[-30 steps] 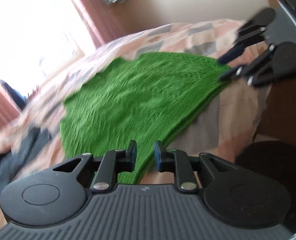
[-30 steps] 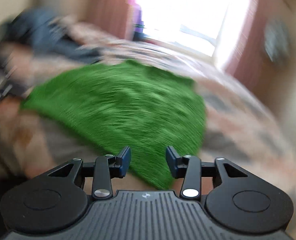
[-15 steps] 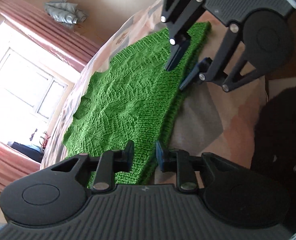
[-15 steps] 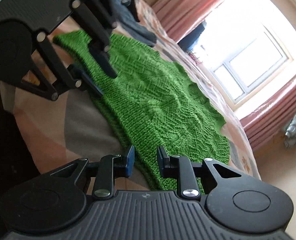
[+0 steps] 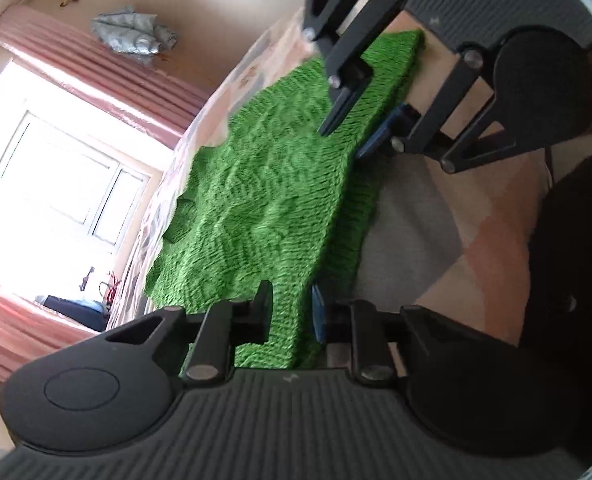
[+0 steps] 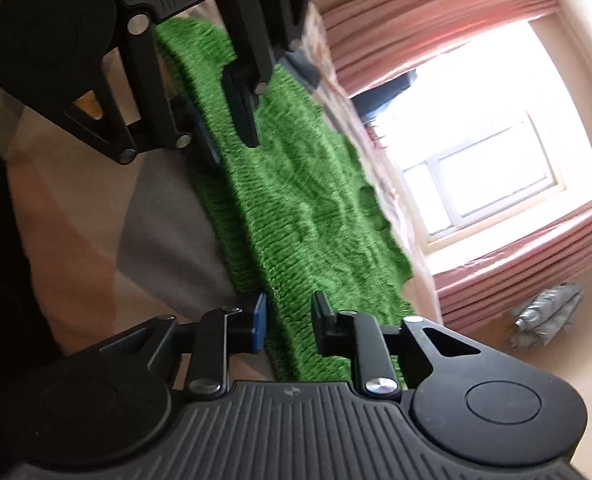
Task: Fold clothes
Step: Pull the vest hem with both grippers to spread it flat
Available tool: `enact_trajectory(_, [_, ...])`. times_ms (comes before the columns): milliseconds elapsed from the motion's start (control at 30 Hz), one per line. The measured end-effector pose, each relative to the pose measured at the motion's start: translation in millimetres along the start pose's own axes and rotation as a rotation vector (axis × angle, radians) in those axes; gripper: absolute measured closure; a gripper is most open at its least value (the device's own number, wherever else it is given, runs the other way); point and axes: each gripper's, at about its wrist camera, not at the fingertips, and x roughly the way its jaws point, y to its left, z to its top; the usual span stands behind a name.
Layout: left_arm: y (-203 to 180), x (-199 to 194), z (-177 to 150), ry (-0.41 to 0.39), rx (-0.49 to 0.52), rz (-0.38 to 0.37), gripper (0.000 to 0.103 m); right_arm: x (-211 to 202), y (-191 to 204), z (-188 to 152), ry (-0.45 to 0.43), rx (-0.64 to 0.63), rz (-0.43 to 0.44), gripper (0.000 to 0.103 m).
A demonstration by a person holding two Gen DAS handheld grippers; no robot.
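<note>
A green knitted garment (image 5: 264, 208) (image 6: 304, 216) lies spread flat on a bed with a pink and grey patchwork cover (image 5: 436, 216) (image 6: 136, 220). My left gripper (image 5: 292, 312) is at the garment's near edge, rolled on its side. Its jaws are closing, and green knit fills the gap between the pads. My right gripper (image 6: 290, 316) is further along the same edge, also rolled. Its jaws are closing too, with the edge of the knit pressed between them. Each view shows the other gripper biting that edge: the right gripper (image 5: 344, 140) and the left gripper (image 6: 230, 148).
A bright window (image 5: 68, 200) (image 6: 484, 152) with pink curtains (image 5: 108, 92) (image 6: 508, 256) stands beyond the bed. A grey bundle (image 5: 136, 34) (image 6: 548, 316) lies near the wall. Dark blue clothing (image 6: 302, 66) rests on the bed's far side. A dark mass (image 5: 568, 260) borders the bed's near edge.
Both grippers have rolled onto their sides and sunk to the garment's near edge. The right jaws have narrowed. Green knit now sits between both pairs of fingers.
</note>
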Motion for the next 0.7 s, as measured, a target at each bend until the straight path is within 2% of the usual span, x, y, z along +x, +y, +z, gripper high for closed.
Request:
enact_trajectory(100, [-3, 8, -3, 0.015, 0.018, 0.006, 0.083, 1, -7, 1, -0.004, 0.031, -0.026, 0.087])
enact_trajectory(133, [-4, 10, -5, 0.017, 0.020, -0.002, 0.091, 7, -6, 0, 0.009, 0.014, -0.023, 0.089])
enact_trajectory(167, [-5, 12, -6, 0.019, 0.023, -0.010, 0.099, 12, -4, -1, 0.022, -0.003, -0.020, 0.096])
enact_trajectory(200, [-5, 10, -7, 0.011, 0.025, -0.006, 0.099, 16, -3, -2, 0.032, -0.018, -0.016, 0.102])
enact_trajectory(233, [-4, 8, -8, -0.002, 0.027, 0.002, 0.100, 17, -3, -3, 0.029, -0.021, -0.011, 0.103])
enact_trajectory(333, [8, -6, -11, -0.029, -0.014, 0.006, 0.100, 10, -7, -6, 0.006, 0.001, 0.003, 0.103])
enact_trajectory(400, [9, -18, -13, -0.037, 0.001, 0.006, 0.101, 1, -12, -7, -0.002, 0.008, 0.021, 0.103])
enact_trajectory(500, [1, -13, -15, -0.009, 0.009, -0.029, 0.101, -13, -9, -9, -0.004, -0.022, 0.033, 0.103])
enact_trajectory(600, [-15, 2, -19, 0.015, 0.025, -0.046, 0.102, -7, 1, -12, 0.020, -0.031, 0.077, 0.102])
enact_trajectory(700, [-11, -7, -18, -0.001, 0.025, -0.049, 0.102, -2, 0, -8, 0.057, 0.006, 0.122, 0.098])
